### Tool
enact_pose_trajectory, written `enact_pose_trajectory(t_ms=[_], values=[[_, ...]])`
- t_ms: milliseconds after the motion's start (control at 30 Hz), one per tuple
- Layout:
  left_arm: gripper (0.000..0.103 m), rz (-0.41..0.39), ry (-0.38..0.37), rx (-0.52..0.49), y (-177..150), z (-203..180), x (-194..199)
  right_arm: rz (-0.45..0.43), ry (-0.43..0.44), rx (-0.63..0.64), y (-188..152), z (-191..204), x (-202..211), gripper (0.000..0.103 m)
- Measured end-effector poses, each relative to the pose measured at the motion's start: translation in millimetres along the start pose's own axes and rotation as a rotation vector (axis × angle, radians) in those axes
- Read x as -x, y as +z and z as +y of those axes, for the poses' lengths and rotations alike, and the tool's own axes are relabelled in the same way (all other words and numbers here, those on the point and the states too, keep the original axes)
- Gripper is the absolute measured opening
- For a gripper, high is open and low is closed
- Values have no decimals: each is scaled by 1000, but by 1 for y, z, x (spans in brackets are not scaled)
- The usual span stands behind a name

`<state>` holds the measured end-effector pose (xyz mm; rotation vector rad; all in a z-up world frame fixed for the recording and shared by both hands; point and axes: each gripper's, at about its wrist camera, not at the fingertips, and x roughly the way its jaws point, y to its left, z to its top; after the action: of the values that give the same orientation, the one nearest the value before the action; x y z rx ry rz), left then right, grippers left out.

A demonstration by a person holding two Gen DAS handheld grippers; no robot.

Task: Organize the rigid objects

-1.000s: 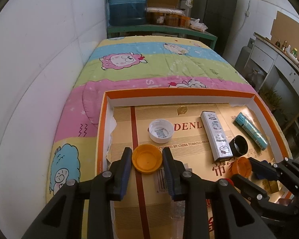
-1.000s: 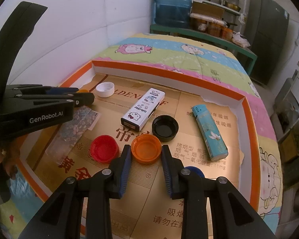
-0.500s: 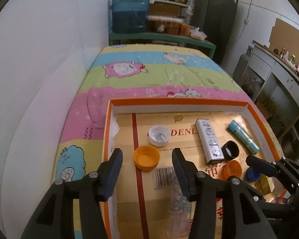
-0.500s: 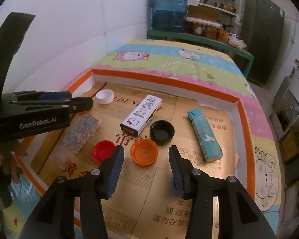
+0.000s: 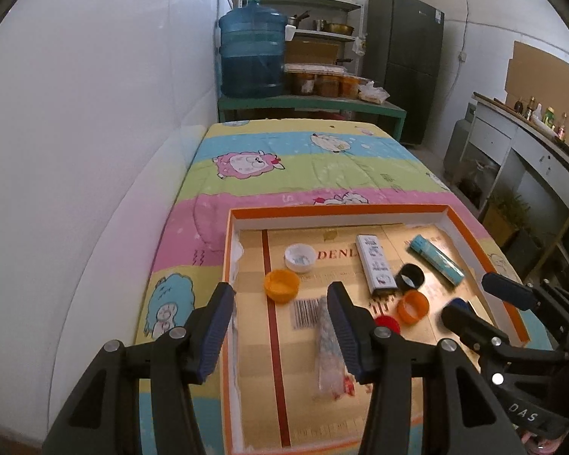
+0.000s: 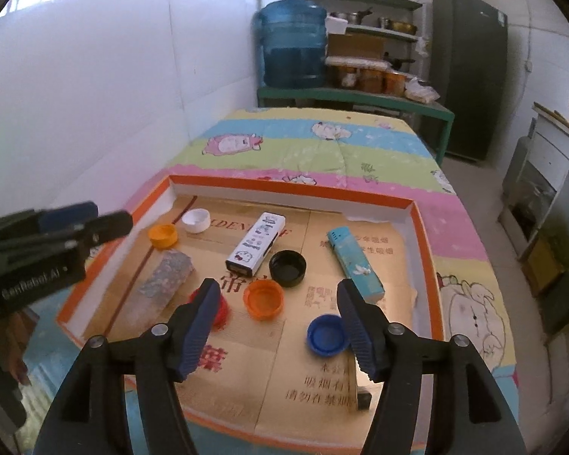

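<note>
An orange-rimmed cardboard tray (image 5: 337,210) lies on the bed. In it are a yellow cap (image 5: 281,284), a white cap (image 5: 299,258), a white lighter (image 5: 375,265), a black cap (image 5: 411,276), a blue lighter (image 5: 436,259), an orange cap (image 6: 264,298), a red cap (image 6: 220,309) and a blue cap (image 6: 328,333). My left gripper (image 5: 280,290) hangs open above the yellow cap, holding nothing. The right gripper (image 6: 277,286) is raised over the orange cap with its jaws opening and nothing gripped between them.
A crinkled plastic wrapper (image 5: 328,349) lies in the tray near the left gripper. The tray sits on a striped cartoon blanket (image 5: 303,159) beside a white wall (image 5: 95,151). Beyond the bed stand a water jug (image 5: 252,57) on a green shelf and a dark fridge (image 5: 406,60).
Both grippers opened and let go of their caps, the left the yellow one, the right the orange one. Both then rose and drew back from the tray.
</note>
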<state>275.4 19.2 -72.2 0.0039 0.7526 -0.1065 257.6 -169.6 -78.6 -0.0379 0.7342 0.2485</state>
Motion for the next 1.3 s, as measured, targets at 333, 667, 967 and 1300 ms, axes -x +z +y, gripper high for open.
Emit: enact_pose_trajectory(t_ms=[333, 667, 967, 1300], values=[[56, -70, 16, 23, -36, -3, 51, -67, -43, -42, -22, 11, 52, 71], [59, -126, 10, 18, -67, -10, 97, -109, -75, -82, -49, 25, 101, 72], [59, -147, 9, 29, -85, -12, 125, -142, -95, -95, -66, 35, 134, 74], [59, -189, 13, 36, -104, -14, 161, -171, -138, -80, -82, 50, 169, 75]])
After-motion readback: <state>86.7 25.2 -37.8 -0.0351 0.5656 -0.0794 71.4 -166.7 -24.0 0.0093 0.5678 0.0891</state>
